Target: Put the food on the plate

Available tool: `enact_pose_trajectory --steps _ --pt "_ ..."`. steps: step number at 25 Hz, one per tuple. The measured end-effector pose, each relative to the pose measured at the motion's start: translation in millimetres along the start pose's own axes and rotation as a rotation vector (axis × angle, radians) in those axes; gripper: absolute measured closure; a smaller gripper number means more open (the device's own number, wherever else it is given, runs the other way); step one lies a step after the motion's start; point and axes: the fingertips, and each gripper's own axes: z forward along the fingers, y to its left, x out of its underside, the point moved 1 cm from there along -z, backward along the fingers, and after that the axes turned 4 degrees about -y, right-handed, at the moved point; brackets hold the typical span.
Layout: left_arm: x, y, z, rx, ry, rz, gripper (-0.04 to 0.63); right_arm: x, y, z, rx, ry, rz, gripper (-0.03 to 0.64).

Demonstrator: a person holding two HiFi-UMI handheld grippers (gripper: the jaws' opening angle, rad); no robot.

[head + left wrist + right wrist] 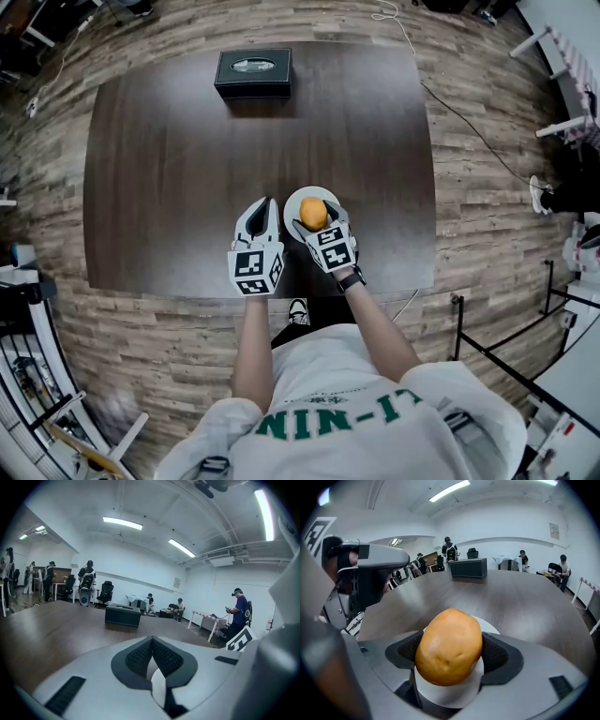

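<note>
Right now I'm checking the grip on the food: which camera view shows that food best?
The right gripper view: the food fills the middle, pinched by the right claw, with the white plate behind it. The head view shows it small, from above, over the plate. The left gripper view doesn't show it.

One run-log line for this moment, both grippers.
right gripper: shut on potato | potato: over plate | left gripper: shut, empty

The food (pixel 449 646) was orange-tan with faint darker dimples, above a plain white plate (pixel 296 197). The table (pixel 169 169) was dark brown with fine wood grain, the box (pixel 253 73) black. The left gripper (pixel 152 641) and right gripper (pixel 450 648) were pale grey with black meshed pads (pixel 499 656), each bearing a cube (pixel 255 270) of black-and-white squares.
</note>
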Motion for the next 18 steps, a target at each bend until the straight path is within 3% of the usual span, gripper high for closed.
enact_pose_trajectory --steps 8,12,18 --pt "1.6 3.5 3.4 -0.012 0.003 -0.002 0.583 3.9 0.1 7.1 -0.016 0.016 0.009 0.227" --pt "0.9 -0.6 1.3 -0.009 0.006 0.002 0.583 3.3 0.6 3.3 -0.016 0.012 0.019 0.138" --pt "-4.0 -3.9 -6.3 -0.004 -0.002 0.011 0.583 -1.1 -1.9 -13.4 0.011 -0.016 0.046 0.117"
